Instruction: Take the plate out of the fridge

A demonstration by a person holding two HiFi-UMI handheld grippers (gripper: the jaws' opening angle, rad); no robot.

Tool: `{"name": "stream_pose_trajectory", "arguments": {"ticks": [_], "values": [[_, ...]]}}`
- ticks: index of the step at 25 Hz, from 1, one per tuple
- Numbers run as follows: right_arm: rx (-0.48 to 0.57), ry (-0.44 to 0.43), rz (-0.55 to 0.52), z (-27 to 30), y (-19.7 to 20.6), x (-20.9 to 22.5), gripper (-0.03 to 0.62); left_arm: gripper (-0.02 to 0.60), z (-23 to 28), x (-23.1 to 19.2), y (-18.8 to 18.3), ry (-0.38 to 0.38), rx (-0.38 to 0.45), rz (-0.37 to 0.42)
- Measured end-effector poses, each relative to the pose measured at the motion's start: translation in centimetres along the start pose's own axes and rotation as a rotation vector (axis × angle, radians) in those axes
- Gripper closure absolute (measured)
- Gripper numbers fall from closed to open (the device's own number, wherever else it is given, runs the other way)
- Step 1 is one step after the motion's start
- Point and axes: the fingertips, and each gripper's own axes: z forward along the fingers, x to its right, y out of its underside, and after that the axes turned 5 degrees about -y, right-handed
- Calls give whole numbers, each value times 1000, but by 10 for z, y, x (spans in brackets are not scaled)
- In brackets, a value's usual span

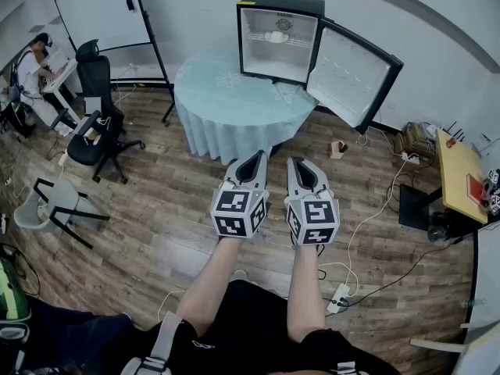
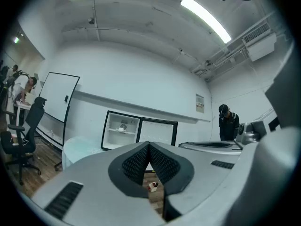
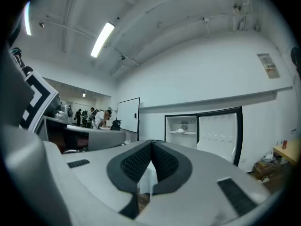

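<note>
White plate point(image 1: 276, 37) lying flat on upper shelf inside open black fridge point(image 1: 280, 36), door swung wide

Head view: high on the person, facing forward and steeply down over both forearms. The left gripper point(image 1: 258, 158) and right gripper point(image 1: 297, 162) are near centre, and the fridge point(image 1: 277, 41) on the round bench point(image 1: 226, 108) is well ahead.
Left gripper view: low on that gripper, level along its fingers point(image 2: 136, 164), with the fridge far off.
Right gripper view: set likewise, level, with the fridge far off, right of centre.
Shared: all three see the open fridge. Each gripper view catches the other gripper at its edge.
</note>
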Motion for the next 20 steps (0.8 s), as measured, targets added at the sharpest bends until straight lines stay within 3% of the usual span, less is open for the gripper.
{"name": "stream_pose_trajectory", "arguments": {"ticks": [14,20], "values": [[9,-7,22,5,11,-9,594,581,-9,-15,3,7,5,-37],[9,-5,49,28,18,-12,594,581,3,-43,17,-7,-27,-81]]}}
